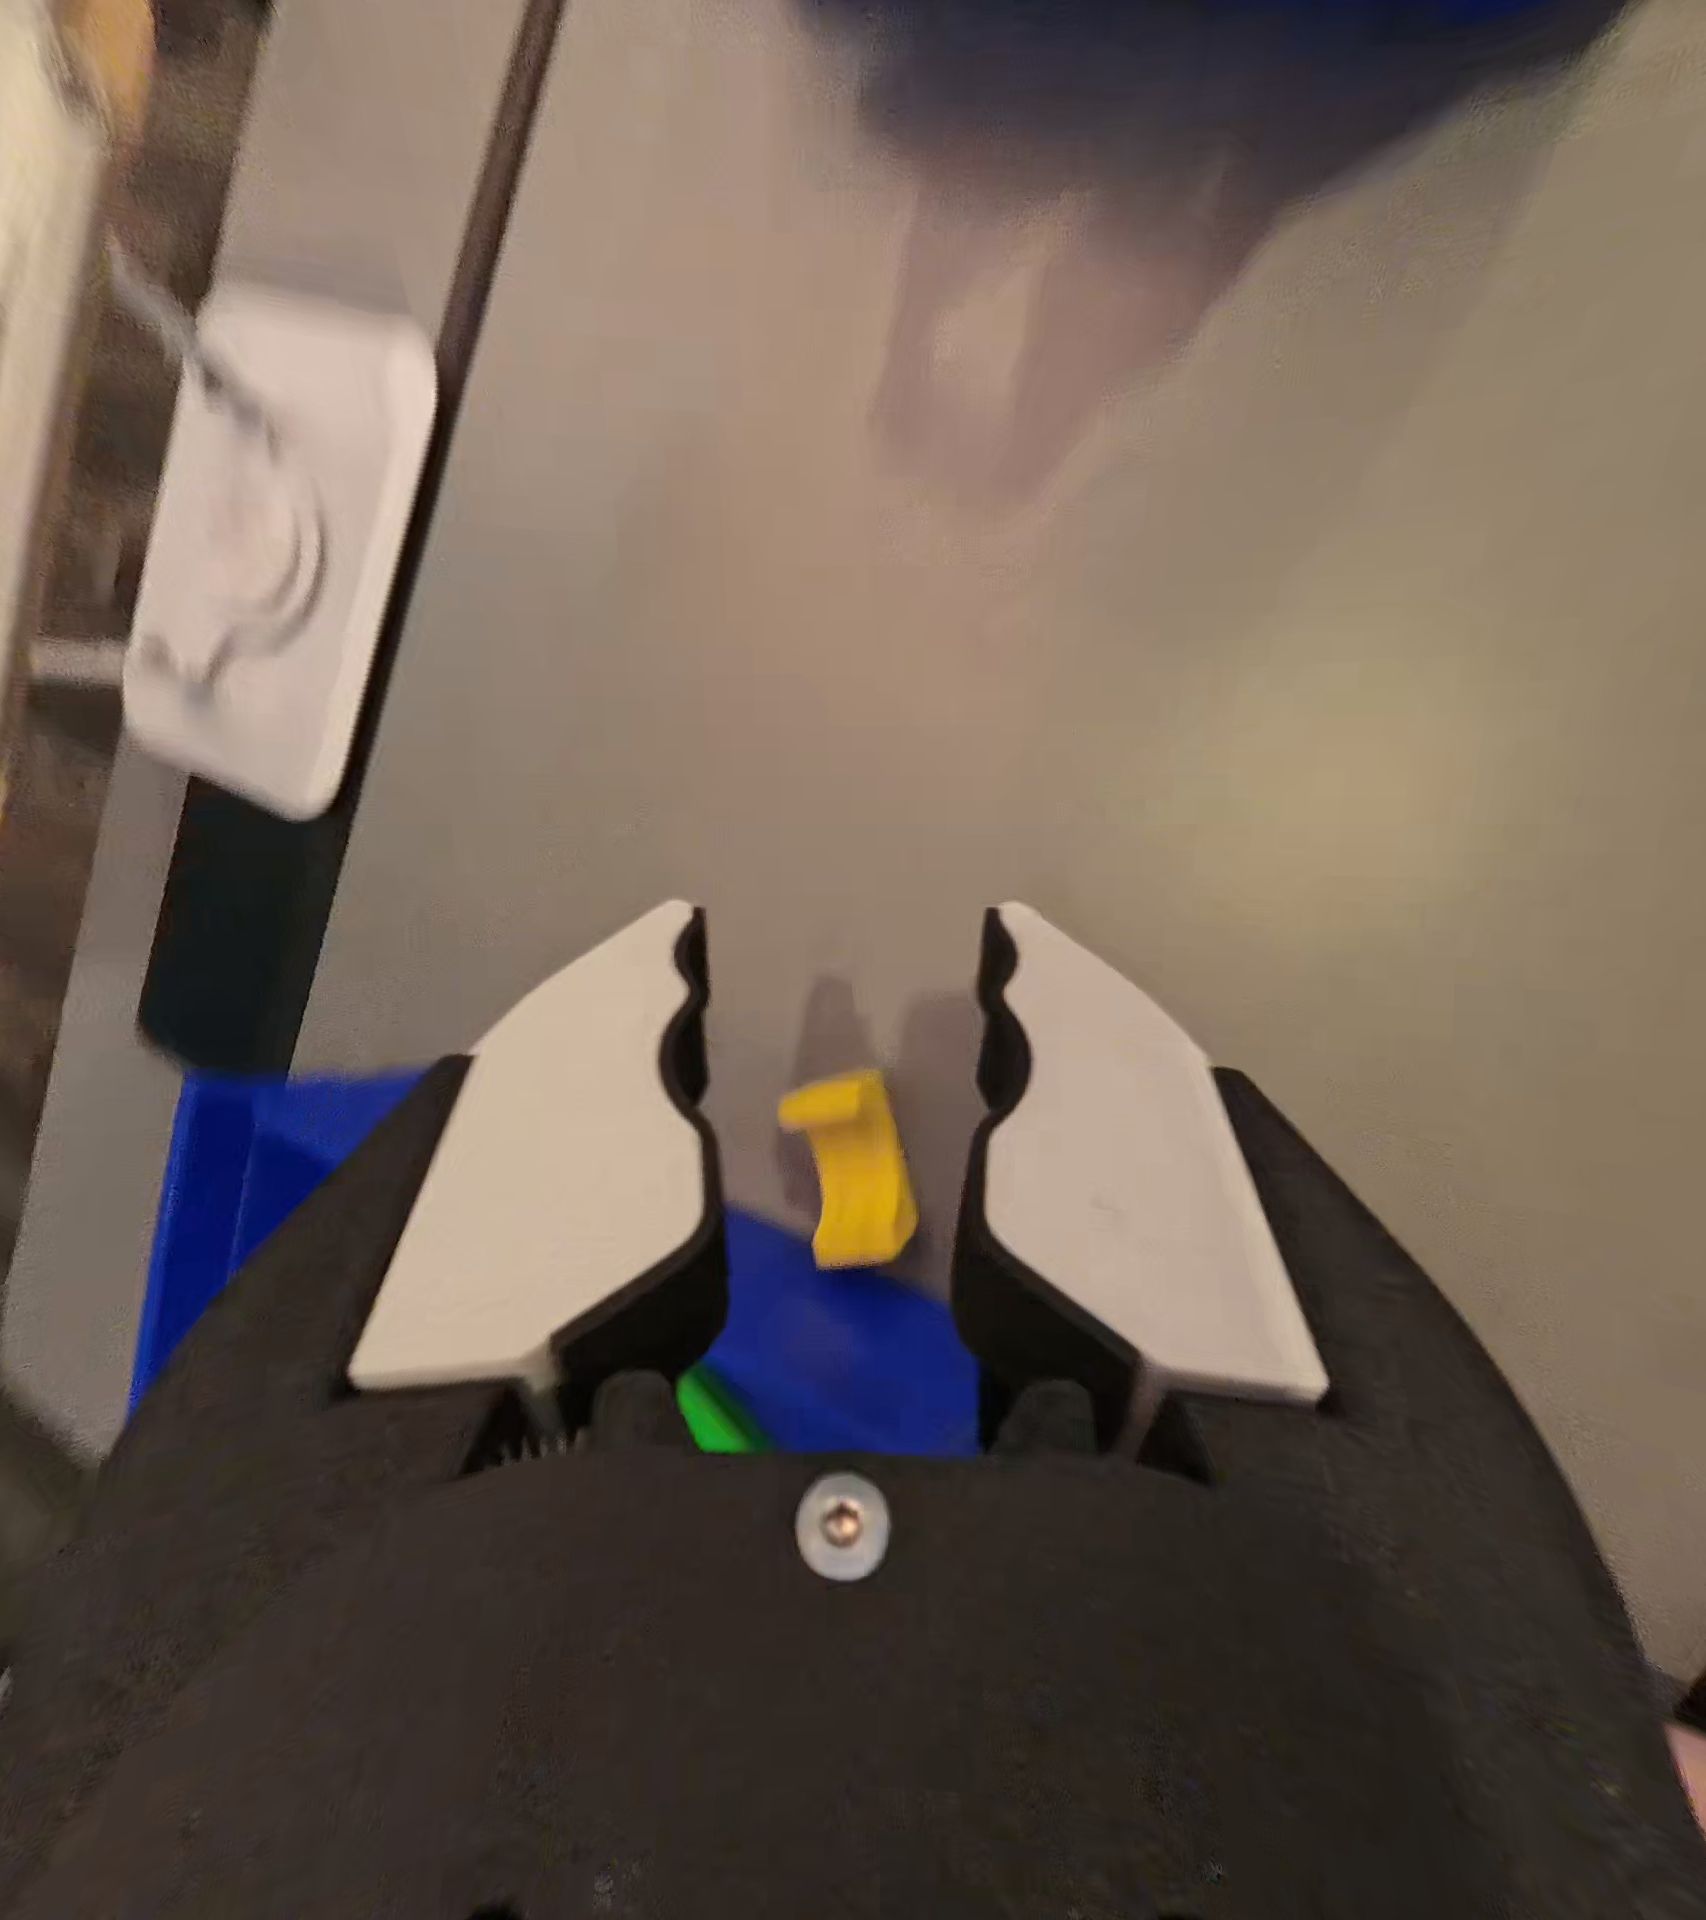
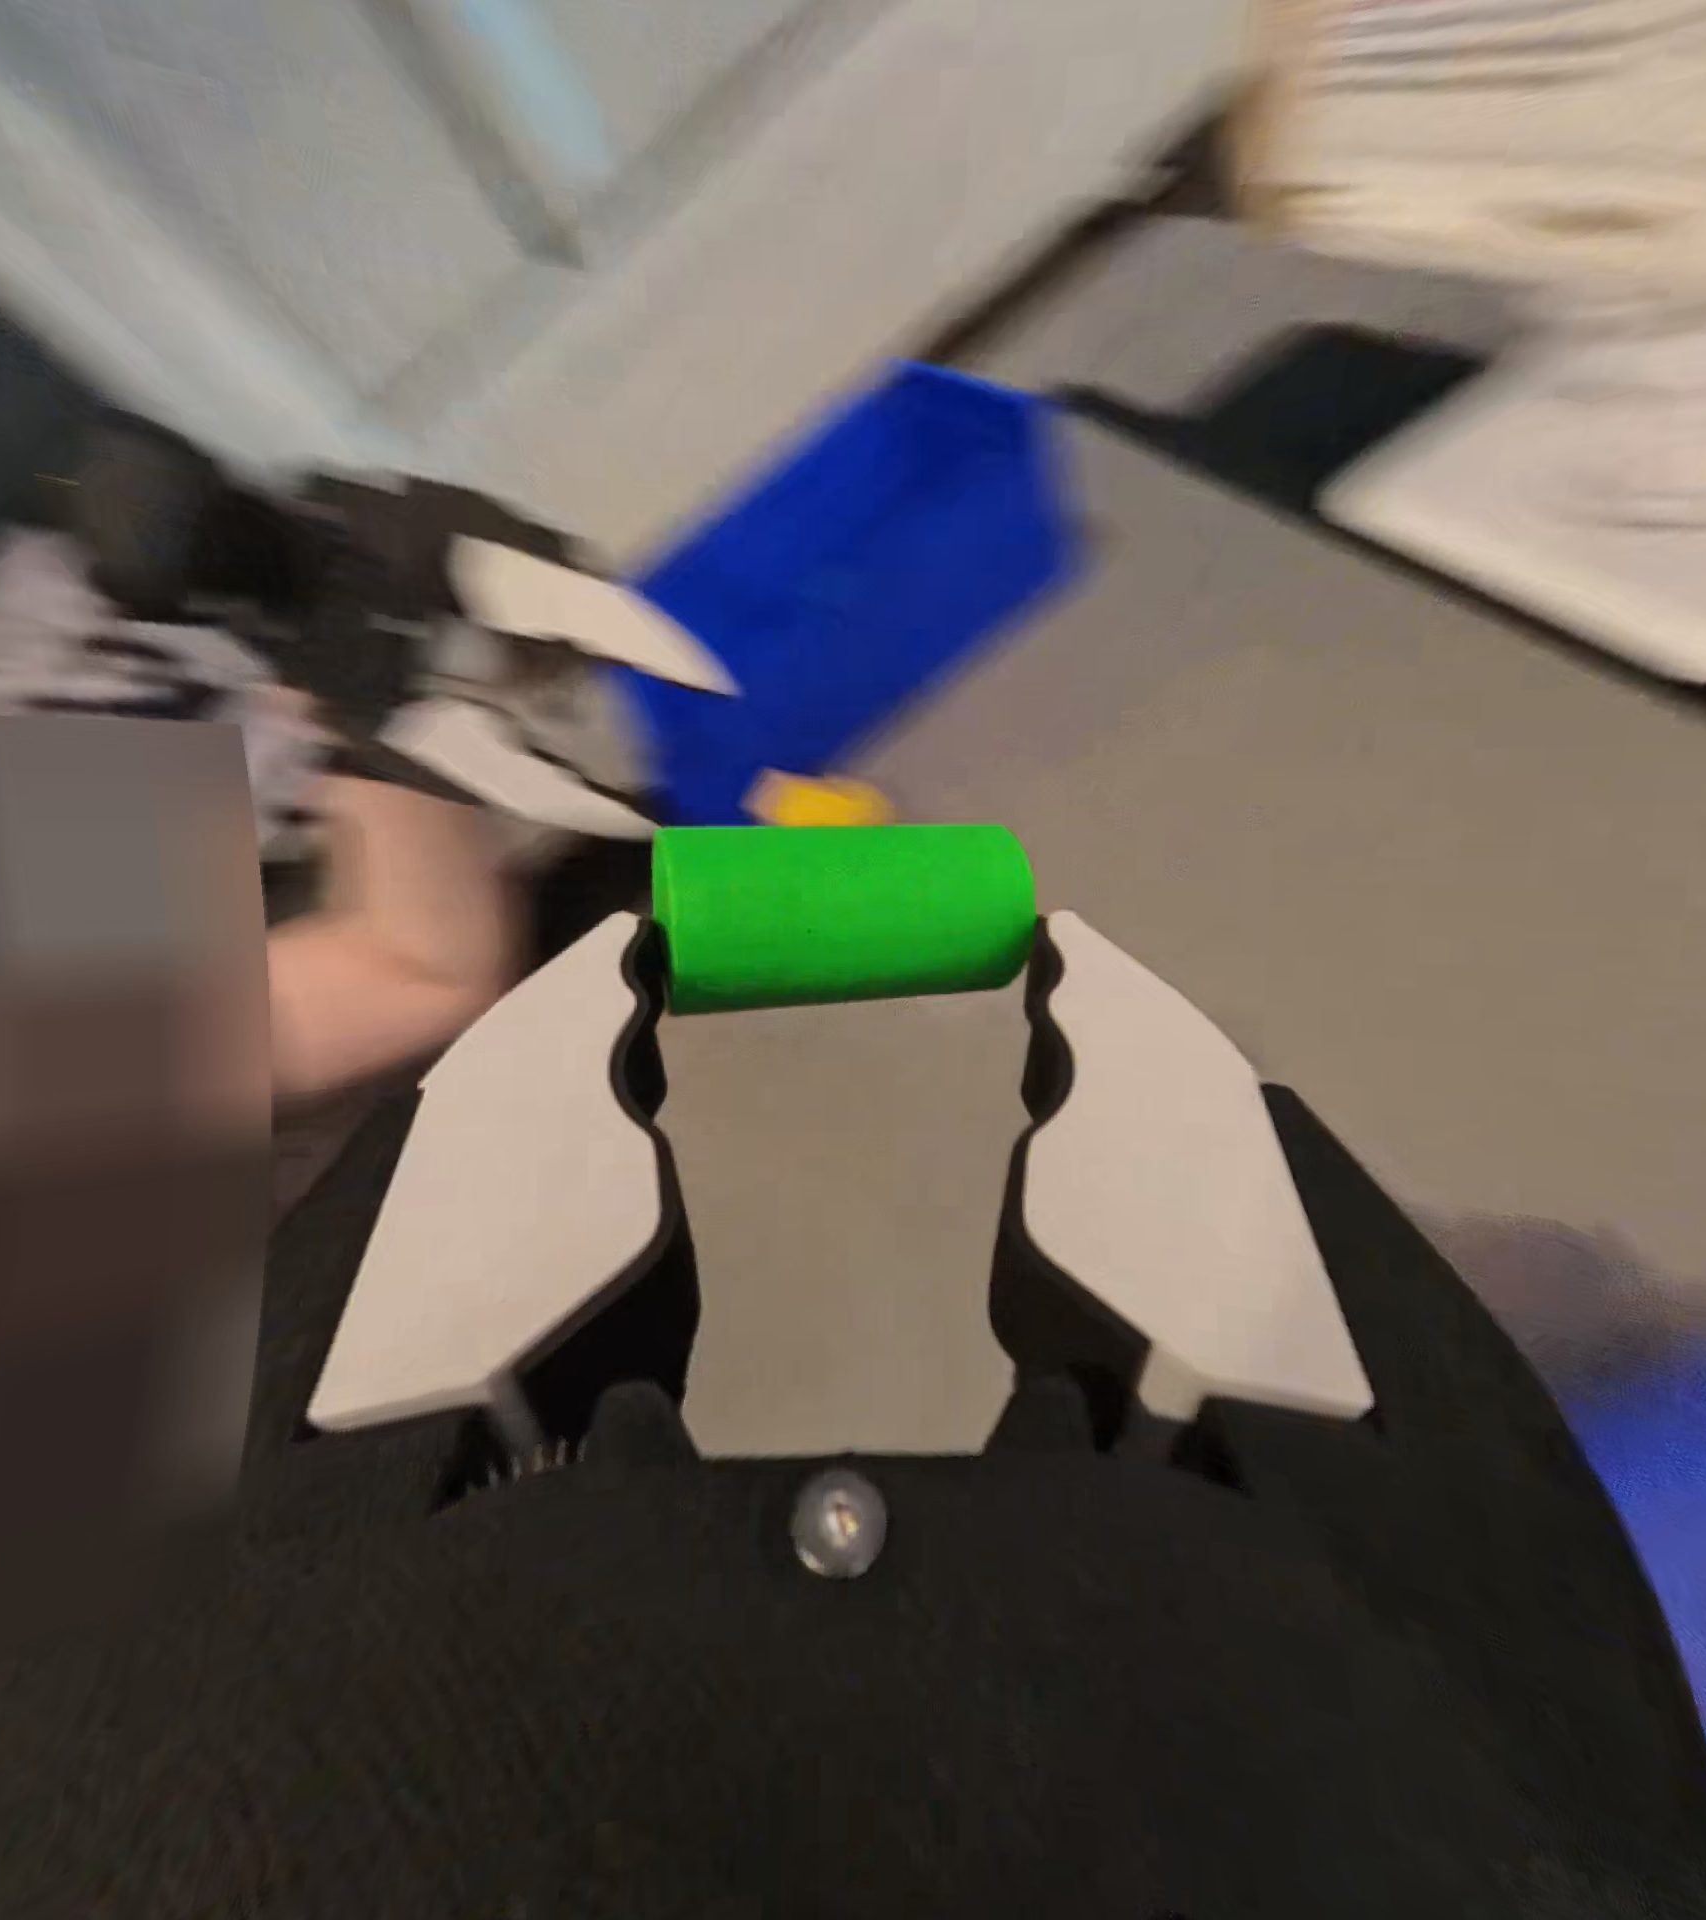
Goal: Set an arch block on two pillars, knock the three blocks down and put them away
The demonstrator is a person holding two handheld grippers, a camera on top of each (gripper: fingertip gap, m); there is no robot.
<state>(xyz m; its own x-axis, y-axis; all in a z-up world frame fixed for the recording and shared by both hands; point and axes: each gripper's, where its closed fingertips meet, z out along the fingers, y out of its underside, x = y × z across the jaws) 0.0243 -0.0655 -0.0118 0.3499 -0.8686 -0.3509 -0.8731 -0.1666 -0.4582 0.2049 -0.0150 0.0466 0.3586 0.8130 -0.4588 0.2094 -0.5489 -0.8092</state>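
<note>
In the left wrist view my left gripper (image 1: 844, 925) is open and empty above the grey table (image 1: 1036, 675). The yellow arch block (image 1: 854, 1169) lies on the table between and below its fingers, next to the blue bin (image 1: 828, 1351). A bit of a green block (image 1: 714, 1408) shows in the bin, near the fingers' base. In the right wrist view my right gripper (image 2: 844, 935) is shut on a green cylinder pillar (image 2: 841, 914), held crosswise at the fingertips above the table. Beyond it are the yellow arch (image 2: 813, 802), the blue bin (image 2: 859, 582) and the left gripper (image 2: 620, 727).
A white device (image 1: 267, 551) and a black block (image 1: 236, 935) lie past the table's left edge. A blurred dark and blue shape (image 1: 1088, 125) shows at the far side. A person's hand (image 2: 381, 956) holds the left gripper. Both views are motion blurred. Some 20 cm of space lies between my two pairs of fingers. Between my left fingertips and the yellow arch block (image 1: 854, 1169) there is roughly 15 cm.
</note>
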